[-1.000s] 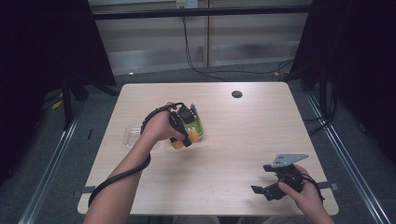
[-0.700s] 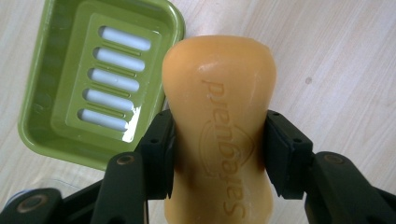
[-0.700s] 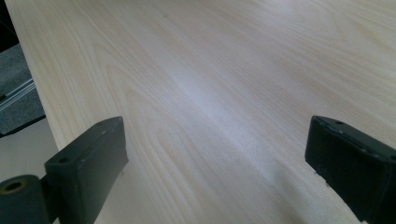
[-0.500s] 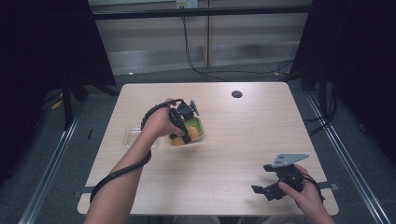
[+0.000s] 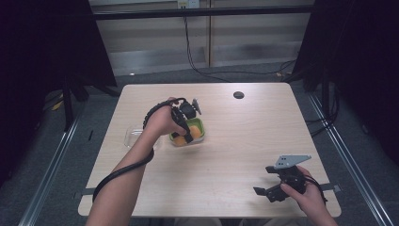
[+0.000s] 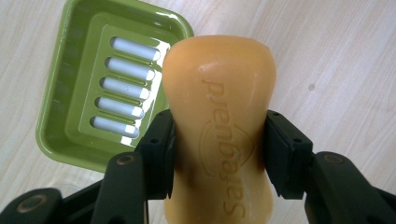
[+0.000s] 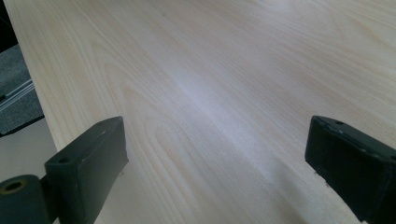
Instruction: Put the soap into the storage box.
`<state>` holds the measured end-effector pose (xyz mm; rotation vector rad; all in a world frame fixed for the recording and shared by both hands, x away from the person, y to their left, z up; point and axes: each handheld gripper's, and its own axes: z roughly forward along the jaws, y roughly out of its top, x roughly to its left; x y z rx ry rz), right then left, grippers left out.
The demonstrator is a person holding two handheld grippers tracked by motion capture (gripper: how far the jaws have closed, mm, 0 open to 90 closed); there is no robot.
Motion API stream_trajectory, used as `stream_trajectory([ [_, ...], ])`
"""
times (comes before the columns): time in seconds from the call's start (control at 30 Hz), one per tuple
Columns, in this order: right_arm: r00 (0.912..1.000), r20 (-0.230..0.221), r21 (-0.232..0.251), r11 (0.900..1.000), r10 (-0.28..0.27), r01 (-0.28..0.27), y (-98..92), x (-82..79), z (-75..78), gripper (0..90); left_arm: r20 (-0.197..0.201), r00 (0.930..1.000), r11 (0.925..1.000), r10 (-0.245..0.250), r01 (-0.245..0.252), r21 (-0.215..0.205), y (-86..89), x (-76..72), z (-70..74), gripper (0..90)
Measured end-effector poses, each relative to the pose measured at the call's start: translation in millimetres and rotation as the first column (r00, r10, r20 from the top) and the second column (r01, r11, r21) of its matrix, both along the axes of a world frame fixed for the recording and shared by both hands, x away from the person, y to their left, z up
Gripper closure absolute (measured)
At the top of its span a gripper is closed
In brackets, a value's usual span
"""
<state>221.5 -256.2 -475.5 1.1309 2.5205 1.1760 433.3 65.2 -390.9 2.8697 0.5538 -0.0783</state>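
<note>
Left gripper view: left gripper [image 6: 217, 154] clamps waisted orange soap bar [image 6: 218, 116] above slotted green plastic soap dish [image 6: 70, 93] near tabletop's left edge, probably for placing; right gripper [image 7: 217, 172] gapes empty.

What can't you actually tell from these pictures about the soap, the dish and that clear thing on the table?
- Orange soap bar: its near end is cut off by the bottom edge of the left gripper view; in the high view the hand and left tongs cover most of it.
- Green soap dish: whether the soap touches it; the bar hides the dish's near corner.
- Clear container: the forearm overlaps it, too small and faint to identify.
- Embossed lettering on the soap: upside down, partly cut off.
</note>
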Motion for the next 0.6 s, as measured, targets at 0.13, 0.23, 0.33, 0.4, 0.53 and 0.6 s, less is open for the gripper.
stream_trajectory([
  [0.13, 1.0, 0.0, 0.001, 1.0, -0.004, 0.004, -0.7, -0.1, 0.5, 5.2, 0.009, 1.0, 1.0, -0.003, 0.003, 0.002, 0.4, 2.7, 1.7, 49.9],
  [0.23, 1.0, -0.001, 0.002, 1.0, -0.007, 0.007, -1.1, -0.2, 0.3, 5.2, 0.004, 0.9999, 0.9999, 0.015, -0.015, -0.009, 0.3, 3.5, 1.7, 49.9],
  [0.33, 1.0, 0.0, 0.004, 1.0, -0.009, 0.009, -1.4, -0.1, 0.5, 5.2, 0.003, 0.9999, 0.9998, 0.016, -0.016, -0.01, 0.9, 6.0, 2.3, 49.9],
  [0.4, 1.0, 0.001, 0.004, 1.0, -0.01, 0.01, -1.8, 0.0, 0.6, 5.2, -0.002, 0.9997, 0.9997, 0.023, -0.023, -0.008, 1.2, 7.3, 2.4, 49.9],
  [0.53, 1.0, -0.001, 0.003, 1.0, -0.009, 0.009, -2.2, 0.1, -0.2, 5.2, 0.001, 0.9998, 0.9998, 0.019, -0.019, -0.007, 0.8, 9.4, 2.9, 49.9],
  [0.6, 1.0, 0.0, 0.004, 1.0, -0.009, 0.009, -2.2, 0.2, -0.3, 5.2, 0.0, 1.0, 1.0, 0.007, -0.007, -0.003, 0.8, 11.4, 4.0, 49.9],
])
